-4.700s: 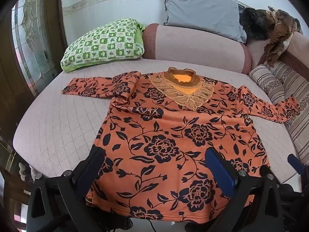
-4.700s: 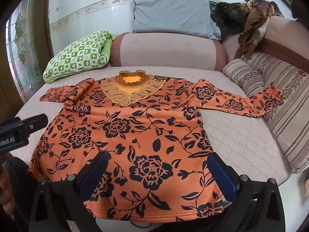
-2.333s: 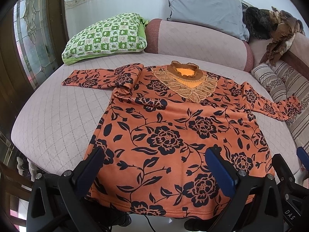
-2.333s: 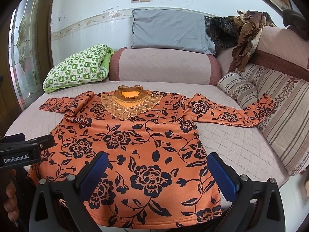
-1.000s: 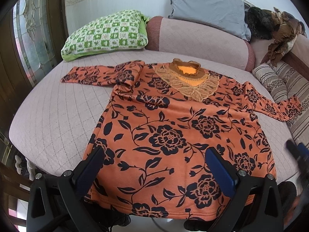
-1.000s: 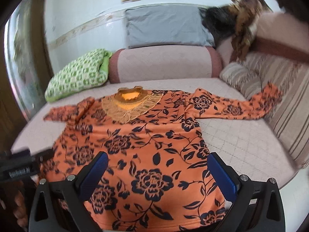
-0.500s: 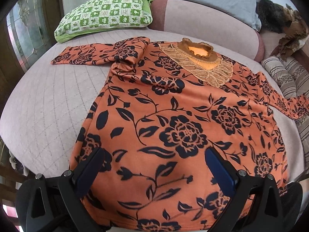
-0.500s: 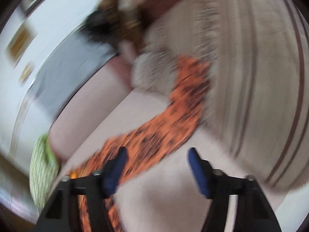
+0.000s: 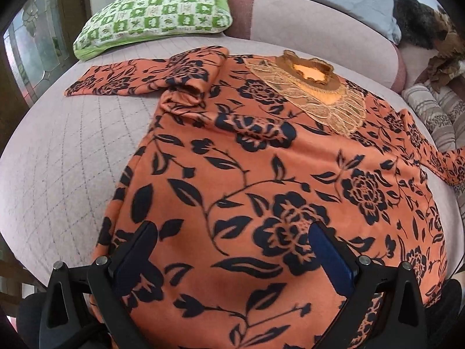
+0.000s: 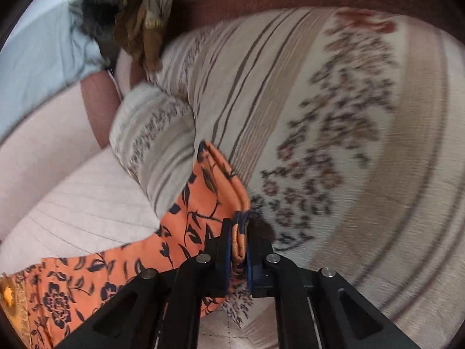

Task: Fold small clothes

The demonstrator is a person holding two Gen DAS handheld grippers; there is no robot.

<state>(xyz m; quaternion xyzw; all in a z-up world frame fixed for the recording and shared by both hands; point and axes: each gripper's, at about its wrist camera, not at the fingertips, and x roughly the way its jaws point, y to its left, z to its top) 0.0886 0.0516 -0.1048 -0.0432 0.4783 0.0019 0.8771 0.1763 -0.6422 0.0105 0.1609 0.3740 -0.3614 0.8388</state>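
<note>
The orange flowered shirt [image 9: 247, 174] lies flat on the quilted pink bed [image 9: 58, 157], collar at 1 o'clock, with bare bed at 9 o'clock. The left gripper [image 9: 232, 250] hangs over the hem, jaws wide apart. The right gripper [image 10: 239, 241] has just closed its jaws on the sleeve cuff [image 10: 221, 192] against a striped cushion [image 10: 319, 116].
</note>
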